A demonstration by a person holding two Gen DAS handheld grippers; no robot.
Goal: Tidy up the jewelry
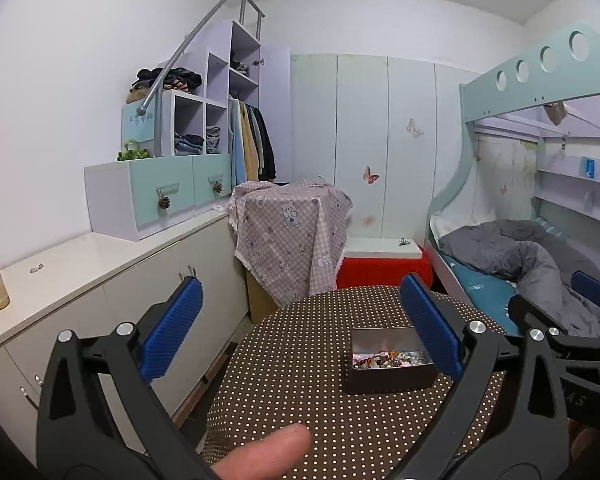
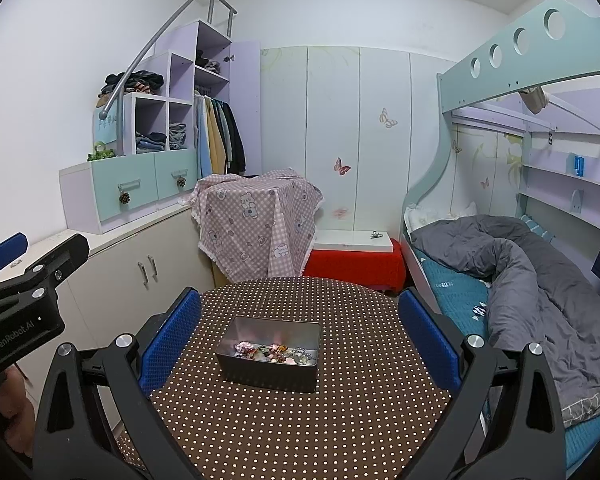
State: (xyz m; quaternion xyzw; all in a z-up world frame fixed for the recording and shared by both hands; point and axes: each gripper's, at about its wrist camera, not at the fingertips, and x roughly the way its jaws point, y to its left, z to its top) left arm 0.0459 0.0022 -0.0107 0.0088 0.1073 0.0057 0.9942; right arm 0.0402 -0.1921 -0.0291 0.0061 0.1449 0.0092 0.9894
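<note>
A round table [image 2: 340, 420] covered in a brown cloth with white dots fills the near part of the scene. On it sits a rectangular metal tin [image 2: 269, 354], open at the top, holding a jumble of jewelry [image 2: 276, 352]: beads, pink pieces and chain. The right gripper [image 2: 300, 340] hovers above the near side of the table with its blue-padded jaws spread wide, the tin lying between them and farther away, untouched. The left gripper [image 1: 300, 328] hangs to the left, also spread wide and holding nothing; the tin appears beside its right finger. A bunk bed [image 2: 520, 280] stands on the right.
</note>
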